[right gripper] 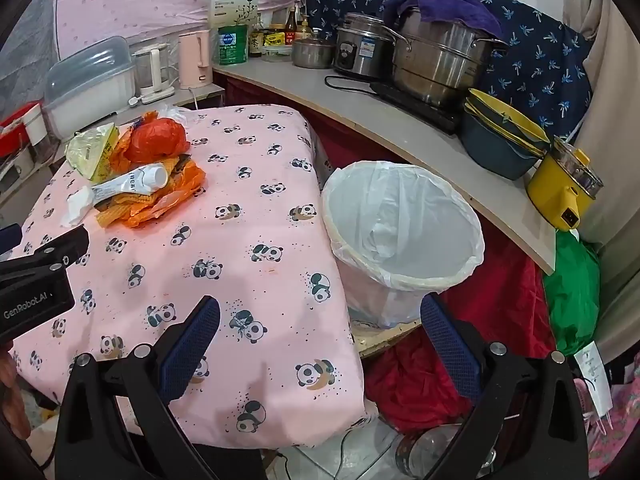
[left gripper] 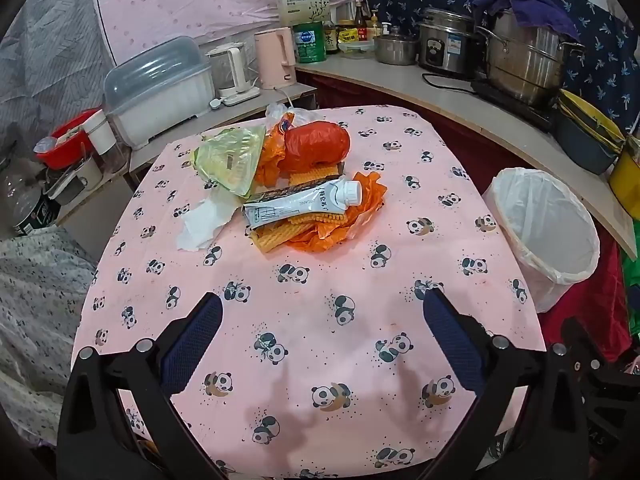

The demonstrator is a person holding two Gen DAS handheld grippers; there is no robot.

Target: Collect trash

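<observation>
A heap of trash lies at the far middle of the pink panda tablecloth (left gripper: 320,340): a crushed white carton with a screw cap (left gripper: 304,202), a stuffed red-orange bag (left gripper: 314,146), a yellow-green wrapper (left gripper: 232,158), crumpled white paper (left gripper: 204,222) and orange wrappers (left gripper: 336,232). The same carton (right gripper: 132,184) and red-orange bag (right gripper: 158,138) show in the right wrist view. A bin with a white liner (right gripper: 404,236) stands right of the table. My left gripper (left gripper: 322,312) hangs open over the near tablecloth, nothing between its fingers. My right gripper (right gripper: 320,316) is open above the table's right edge.
A curved counter (right gripper: 360,116) behind the table carries steel pots (right gripper: 436,60), a rice cooker (right gripper: 362,52), kettles, jars and a yellow pot (right gripper: 564,188). A covered dish rack (left gripper: 158,88) stands at the left. Red cloth and a green bag (right gripper: 572,292) lie beyond the bin.
</observation>
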